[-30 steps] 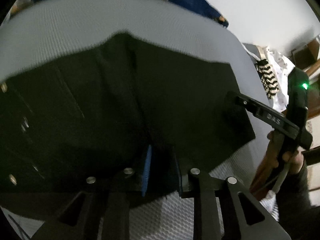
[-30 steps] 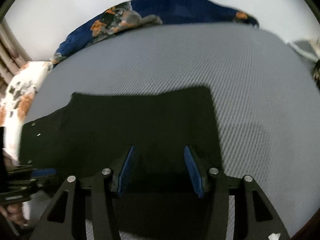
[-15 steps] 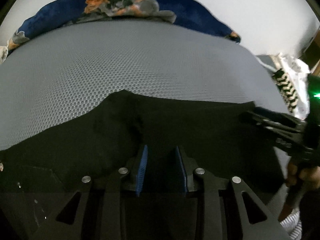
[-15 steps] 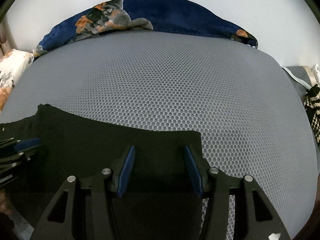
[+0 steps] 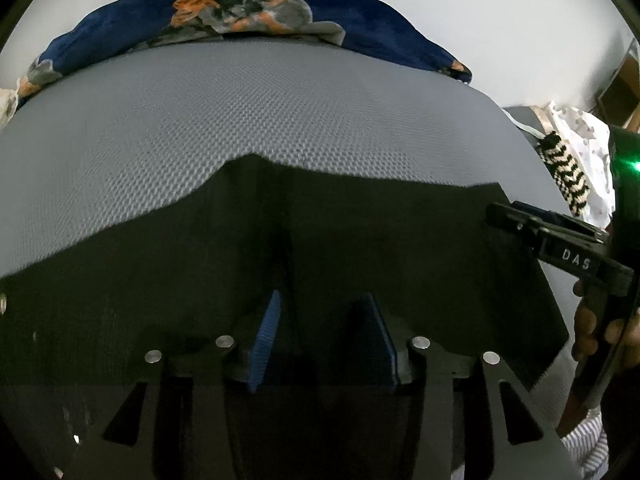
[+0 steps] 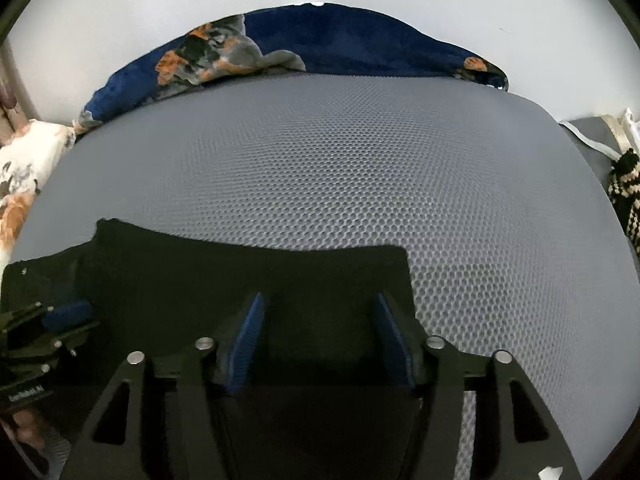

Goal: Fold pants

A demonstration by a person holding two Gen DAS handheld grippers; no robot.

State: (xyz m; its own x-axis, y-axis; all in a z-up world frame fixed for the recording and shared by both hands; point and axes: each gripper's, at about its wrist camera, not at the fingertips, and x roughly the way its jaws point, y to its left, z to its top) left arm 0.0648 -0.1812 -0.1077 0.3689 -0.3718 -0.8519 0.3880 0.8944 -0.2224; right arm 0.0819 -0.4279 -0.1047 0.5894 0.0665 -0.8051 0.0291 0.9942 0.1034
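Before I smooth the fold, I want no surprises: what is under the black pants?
Around the black pants only the grey honeycomb mat shows, so they seem to lie on it. Anything beneath the cloth is covered.

The far half of the grey mesh mattress (image 6: 360, 168) is left bare from side to side, and a wide open lane is offered there. The near half is covered by the flat black pants (image 5: 360, 248), spread low and posing no raised obstacle. The far edge is blocked by a heaped blue patterned blanket (image 6: 360, 48) pressed against the wall. The far left corner is crowded by a white and orange floral cloth (image 6: 24, 168). Past the right edge, passage is hindered by a black and cream knitted item (image 5: 568, 176) and pale spotted fabric (image 5: 580, 132). The near right side is occupied by the right gripper (image 5: 516, 216), and the near left by the left gripper (image 6: 68, 312).
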